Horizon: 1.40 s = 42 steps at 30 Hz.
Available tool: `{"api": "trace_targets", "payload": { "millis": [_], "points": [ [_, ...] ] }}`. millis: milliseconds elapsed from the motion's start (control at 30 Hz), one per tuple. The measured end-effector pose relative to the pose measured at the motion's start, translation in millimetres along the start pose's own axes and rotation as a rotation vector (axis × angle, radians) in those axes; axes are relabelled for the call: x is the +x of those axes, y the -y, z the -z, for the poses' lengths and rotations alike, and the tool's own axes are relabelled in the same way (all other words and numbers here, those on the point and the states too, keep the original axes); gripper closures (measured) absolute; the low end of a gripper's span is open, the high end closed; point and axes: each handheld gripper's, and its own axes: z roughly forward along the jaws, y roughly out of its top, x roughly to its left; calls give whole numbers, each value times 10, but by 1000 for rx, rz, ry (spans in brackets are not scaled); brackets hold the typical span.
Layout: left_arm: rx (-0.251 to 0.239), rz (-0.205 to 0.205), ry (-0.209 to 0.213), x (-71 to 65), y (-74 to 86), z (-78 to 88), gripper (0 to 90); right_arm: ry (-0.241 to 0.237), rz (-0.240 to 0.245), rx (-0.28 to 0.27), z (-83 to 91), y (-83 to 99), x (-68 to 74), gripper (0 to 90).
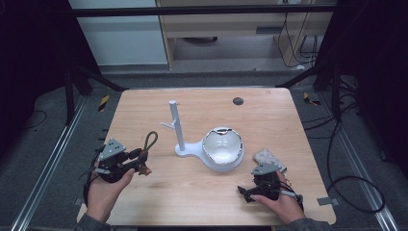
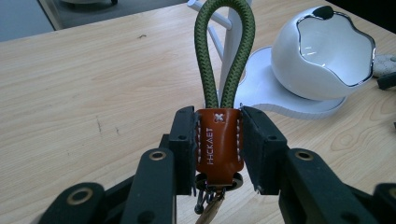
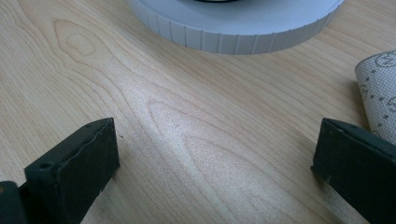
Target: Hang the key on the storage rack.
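A key strap [image 2: 219,140] with a brown leather tab and a green rope loop [image 1: 150,140] is clamped between the jaws of my left gripper [image 1: 139,162], at the table's left front. The loop stands up toward the white stand [image 1: 177,126], a thin post with a side peg on a flat base. My left gripper [image 2: 218,147] is shut on the leather tab, with small metal bits hanging below it. My right gripper [image 1: 246,193] rests low on the table at the right front. In the right gripper view its jaws stand wide apart over bare wood [image 3: 210,158], and nothing lies between them.
A white egg-shaped bowl [image 1: 222,148] with a chrome rim sits on the stand's base at mid table. A patterned cloth pouch [image 1: 267,156] lies just right of it, near my right gripper. A dark round spot [image 1: 237,101] marks the table's far side.
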Motion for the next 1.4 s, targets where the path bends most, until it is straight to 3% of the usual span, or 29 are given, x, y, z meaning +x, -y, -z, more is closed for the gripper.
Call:
{"api": "trace_targets", "payload": {
  "millis": [1400],
  "points": [
    [-80, -23, 49, -200, -155, 171, 657, 0, 0, 0, 0, 0, 0, 2]
  ]
}}
